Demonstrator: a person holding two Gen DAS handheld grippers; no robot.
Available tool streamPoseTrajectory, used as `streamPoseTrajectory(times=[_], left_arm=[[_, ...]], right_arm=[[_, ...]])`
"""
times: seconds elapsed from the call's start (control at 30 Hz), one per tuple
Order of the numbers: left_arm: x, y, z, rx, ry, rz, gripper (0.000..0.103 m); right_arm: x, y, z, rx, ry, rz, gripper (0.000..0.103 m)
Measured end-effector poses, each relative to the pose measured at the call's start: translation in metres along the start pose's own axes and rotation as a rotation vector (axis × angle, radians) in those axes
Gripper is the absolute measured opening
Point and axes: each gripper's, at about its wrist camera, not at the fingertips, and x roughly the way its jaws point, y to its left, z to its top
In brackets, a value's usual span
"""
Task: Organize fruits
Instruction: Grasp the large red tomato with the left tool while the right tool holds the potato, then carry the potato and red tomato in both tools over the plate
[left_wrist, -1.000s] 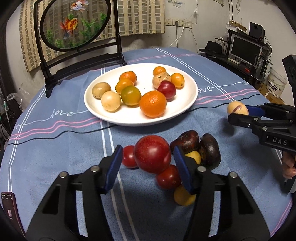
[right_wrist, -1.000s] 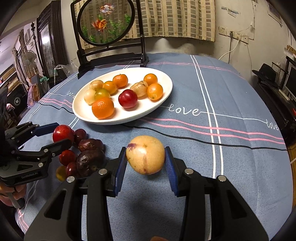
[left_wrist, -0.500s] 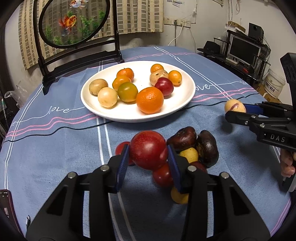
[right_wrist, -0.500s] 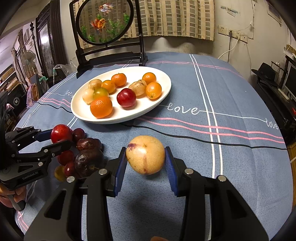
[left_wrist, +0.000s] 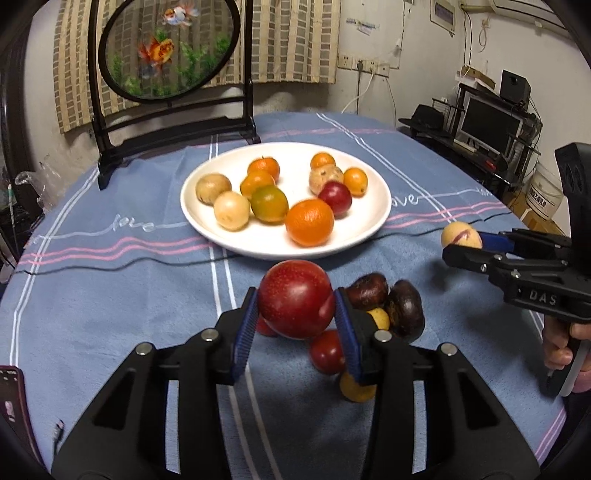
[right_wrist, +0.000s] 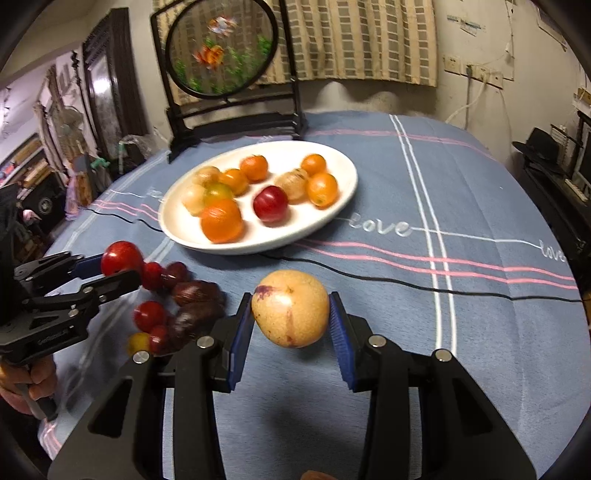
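Note:
My left gripper (left_wrist: 295, 314) is shut on a big red fruit (left_wrist: 295, 297) and holds it above the blue cloth, in front of the white plate (left_wrist: 376, 218). My right gripper (right_wrist: 291, 317) is shut on a yellow fruit with a purple blotch (right_wrist: 291, 308), also lifted. The plate (right_wrist: 332, 218) holds several orange, yellow, green and red fruits. A pile of loose fruit (left_wrist: 384, 314) with dark brown, red and yellow pieces lies on the cloth just right of my left gripper. The same pile (right_wrist: 177, 314) shows in the right wrist view, between the two grippers.
A black stand with a round goldfish screen (left_wrist: 170, 48) is at the table's far edge behind the plate. A thin black cable (right_wrist: 443, 288) crosses the cloth. A desk with a monitor (left_wrist: 487, 125) stands beyond the table's right edge.
My left gripper closed on the big red fruit and lifted it off the pile, towards the plate. My right gripper moved a little closer to the plate with the yellow fruit.

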Motion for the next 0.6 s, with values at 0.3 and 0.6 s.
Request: streamPoseTrajectory(times=[0.3, 0.6], left_arm=[[0.009, 0.027, 0.069, -0.021, -0.051, -0.002, 0.042], [0.077, 0.058, 0.108, -0.094, -0.019, 0.018, 0.042]], right_arm=[[0.017, 0.008, 0.066, -0.018, -0.055, 0.065, 0.041], [0.099, 0.010, 0.121, 0.010, -0.033, 0.067, 0.041]])
